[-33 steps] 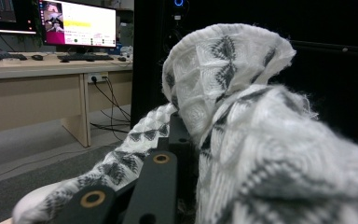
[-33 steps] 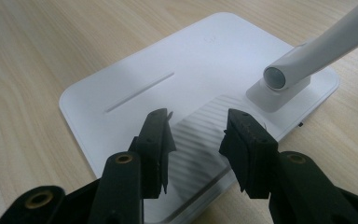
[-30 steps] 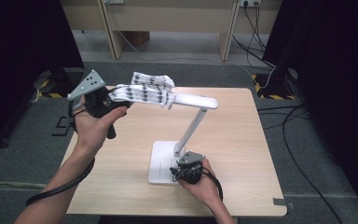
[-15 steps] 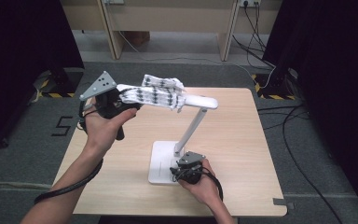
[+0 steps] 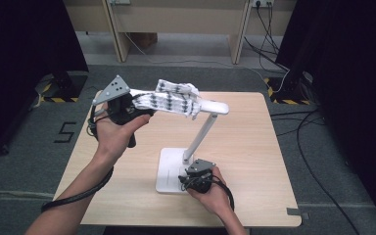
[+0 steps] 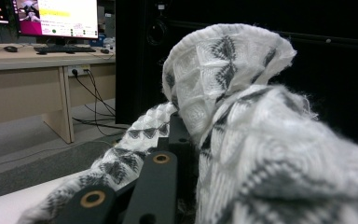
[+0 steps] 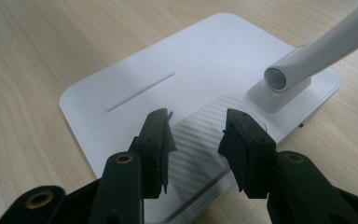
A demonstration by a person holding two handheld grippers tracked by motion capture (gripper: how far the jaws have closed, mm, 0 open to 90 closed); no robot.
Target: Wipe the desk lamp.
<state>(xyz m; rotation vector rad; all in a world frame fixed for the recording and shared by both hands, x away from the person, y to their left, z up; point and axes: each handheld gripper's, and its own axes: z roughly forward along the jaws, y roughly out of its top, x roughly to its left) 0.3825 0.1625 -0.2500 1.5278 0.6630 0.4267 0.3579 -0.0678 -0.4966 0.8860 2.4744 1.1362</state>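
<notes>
lamp stem point(image 5: 201, 137) blocks mid-table | cloth point(image 5: 174, 100) covers lamp head point(image 5: 214, 106) | right tabletop point(image 5: 254, 142) free to pass

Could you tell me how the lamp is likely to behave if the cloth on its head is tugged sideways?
The lamp may tip: its thin arm leans far out from a flat base. The right tool hovers open over that base, probably to steady it. The cloth looks soft and floppy in the left tool, so it may snag rather than slide.
</notes>
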